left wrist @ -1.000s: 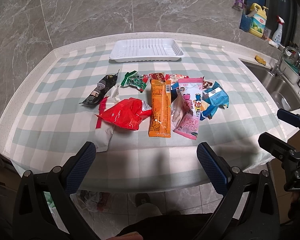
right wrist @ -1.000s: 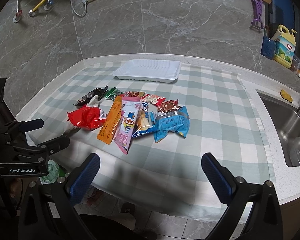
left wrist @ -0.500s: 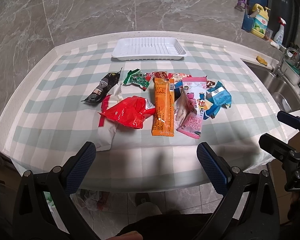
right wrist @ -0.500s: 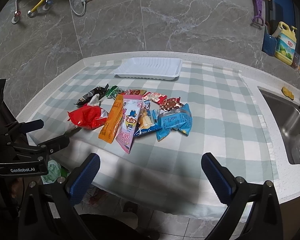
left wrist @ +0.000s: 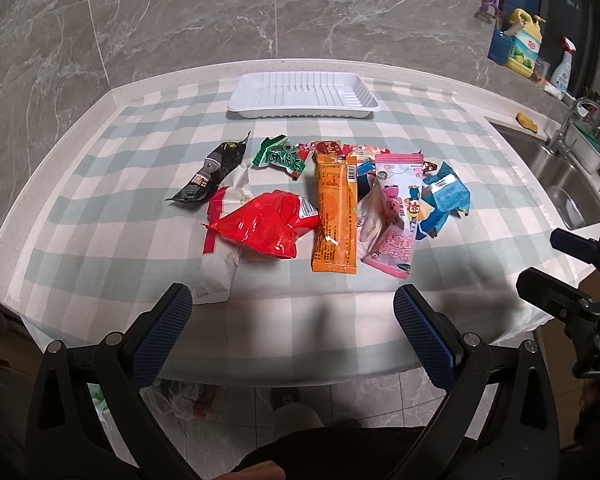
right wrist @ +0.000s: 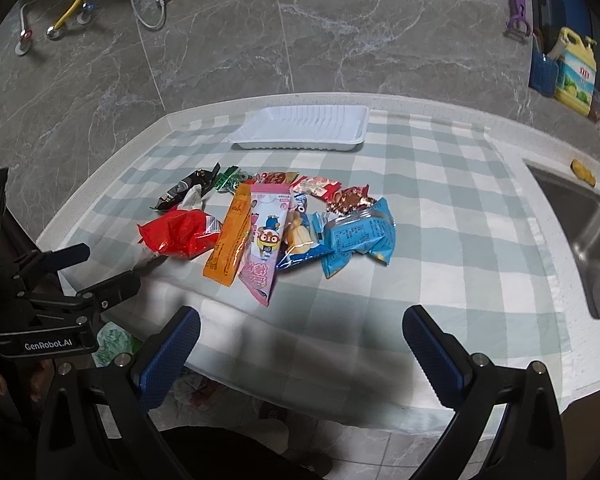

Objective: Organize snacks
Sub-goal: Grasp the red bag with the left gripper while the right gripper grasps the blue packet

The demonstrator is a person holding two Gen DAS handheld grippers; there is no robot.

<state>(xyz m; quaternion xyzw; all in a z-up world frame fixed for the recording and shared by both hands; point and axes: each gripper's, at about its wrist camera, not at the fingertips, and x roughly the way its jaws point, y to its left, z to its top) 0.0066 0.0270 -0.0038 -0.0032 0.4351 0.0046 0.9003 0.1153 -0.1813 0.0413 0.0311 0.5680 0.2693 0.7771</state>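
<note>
Several snack packets lie in a heap on the checked tablecloth (left wrist: 99, 240): a red bag (left wrist: 265, 224), an orange bar (left wrist: 335, 216), a pink packet (left wrist: 398, 216), a blue packet (left wrist: 446, 200), a green packet (left wrist: 279, 158), a black packet (left wrist: 209, 178). An empty white tray (left wrist: 304, 96) stands behind them. My left gripper (left wrist: 293, 332) is open and empty at the table's near edge. My right gripper (right wrist: 300, 348) is open and empty, also at the near edge, with the red bag (right wrist: 177, 234), the orange bar (right wrist: 229, 242) and the tray (right wrist: 304, 128) ahead.
A steel sink (left wrist: 556, 184) with a tap lies at the right. Detergent bottles (left wrist: 524, 44) stand by the back wall. The grey marble wall (right wrist: 300, 40) carries a socket and cables. The left gripper shows in the right wrist view (right wrist: 75, 276).
Both grippers have moved a little closer to the table; the snacks look slightly nearer. Nothing on the table has moved.
</note>
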